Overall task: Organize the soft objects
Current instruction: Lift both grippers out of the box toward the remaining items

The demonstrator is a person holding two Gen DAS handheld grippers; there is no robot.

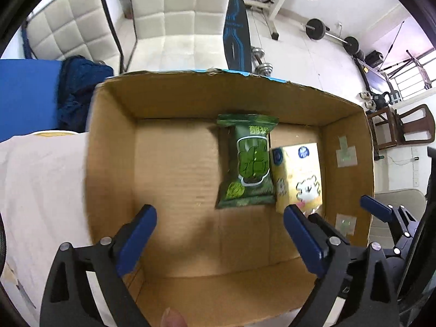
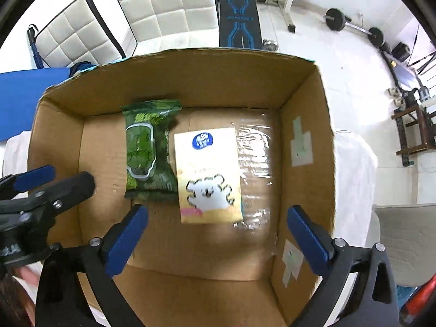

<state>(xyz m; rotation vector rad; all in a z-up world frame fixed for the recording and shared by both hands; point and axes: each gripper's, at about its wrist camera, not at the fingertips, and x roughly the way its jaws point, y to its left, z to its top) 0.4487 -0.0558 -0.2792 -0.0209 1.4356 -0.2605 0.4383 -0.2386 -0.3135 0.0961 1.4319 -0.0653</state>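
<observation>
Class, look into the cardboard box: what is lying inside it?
Inside the cardboard box lie a green wipes pack and a yellow tissue pack, side by side. Whatever lies beneath them is covered.

Green leaf-print packet (image 2: pixel 149 151) — pale yellow pack (image 2: pixel 208 174) (white cartoon), brown box (image 2: pixel 190 81).

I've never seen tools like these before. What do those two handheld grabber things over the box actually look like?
Both look alike. The left gripper and the right gripper each have black, angular frames with triangular cut-outs and round silver rivets. The jaws end in flat, bright blue pads. No cables or sleeves show; only a blurred fingertip at the bottom edge.
</observation>
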